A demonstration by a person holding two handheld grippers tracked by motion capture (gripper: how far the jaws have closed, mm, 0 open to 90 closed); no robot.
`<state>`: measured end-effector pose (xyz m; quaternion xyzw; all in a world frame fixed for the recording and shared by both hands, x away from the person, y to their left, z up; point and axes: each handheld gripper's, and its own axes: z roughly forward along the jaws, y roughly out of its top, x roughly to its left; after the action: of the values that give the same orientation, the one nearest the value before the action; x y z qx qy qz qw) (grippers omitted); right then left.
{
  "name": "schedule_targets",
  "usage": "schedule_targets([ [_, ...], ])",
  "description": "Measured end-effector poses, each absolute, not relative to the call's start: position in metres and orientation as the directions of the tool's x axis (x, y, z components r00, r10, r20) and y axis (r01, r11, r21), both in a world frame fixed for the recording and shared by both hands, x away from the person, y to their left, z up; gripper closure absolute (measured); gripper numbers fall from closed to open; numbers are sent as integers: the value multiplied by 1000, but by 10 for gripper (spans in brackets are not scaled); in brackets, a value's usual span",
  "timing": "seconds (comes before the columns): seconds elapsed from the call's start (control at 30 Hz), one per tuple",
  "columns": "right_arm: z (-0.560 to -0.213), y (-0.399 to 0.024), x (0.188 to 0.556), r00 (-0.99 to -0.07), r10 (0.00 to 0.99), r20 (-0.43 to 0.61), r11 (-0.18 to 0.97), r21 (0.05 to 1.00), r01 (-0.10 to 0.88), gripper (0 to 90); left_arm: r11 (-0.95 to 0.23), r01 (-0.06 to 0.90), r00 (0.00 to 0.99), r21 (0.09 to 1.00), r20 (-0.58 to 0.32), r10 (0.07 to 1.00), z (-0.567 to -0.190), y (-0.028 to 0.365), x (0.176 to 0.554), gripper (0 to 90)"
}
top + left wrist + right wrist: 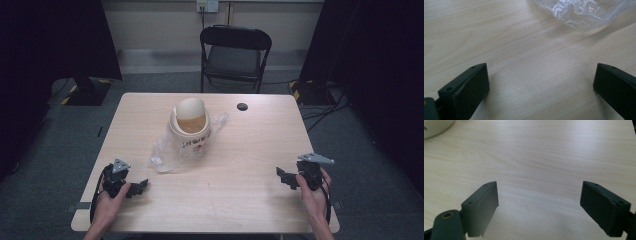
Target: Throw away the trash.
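Plastic wrap (pixel 167 150) lies crumpled around a cream tub (pixel 190 127) tipped toward the folding chair (pixel 235 52); left gripper (pixel 140 187) and right gripper (pixel 283 177) gape wide, empty.

floor: grey carpet (pixel 150 82) | folding chair (pixel 235 50) (black) | wall: pale (pixel 160 22)

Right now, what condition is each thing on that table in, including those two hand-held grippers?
Left hand-held gripper: open, holding nothing, low over the table.
Right hand-held gripper: open, holding nothing.
Cream swing-lid bin: upright, lid flap tilted open.
Clear plastic bag: crumpled, lying against the bin's base.
Folding chair: unfolded, unoccupied, beyond the table.
Wooden table: bare near both grippers.
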<state>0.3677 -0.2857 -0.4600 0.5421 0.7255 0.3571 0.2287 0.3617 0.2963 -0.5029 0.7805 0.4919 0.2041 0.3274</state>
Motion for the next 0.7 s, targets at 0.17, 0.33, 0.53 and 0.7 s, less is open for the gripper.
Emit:
schedule_targets([
  [0.17,-485,-292,367,-286,957,50,164,722,672,147,-302,634,433,712,-3,901,-503,296,362,0],
  [0.33,-493,-289,365,-296,955,24,194,702,685,143,-299,634,432,713,-5,902,-503,296,362,0],
  [0.53,-499,-285,360,-281,959,-15,201,735,647,131,-302,634,433,712,-3,901,-503,296,362,0],
  [0.7,-500,-285,360,-281,960,-16,202,735,647,130,-302,634,433,712,-3,901,-503,296,362,0],
])
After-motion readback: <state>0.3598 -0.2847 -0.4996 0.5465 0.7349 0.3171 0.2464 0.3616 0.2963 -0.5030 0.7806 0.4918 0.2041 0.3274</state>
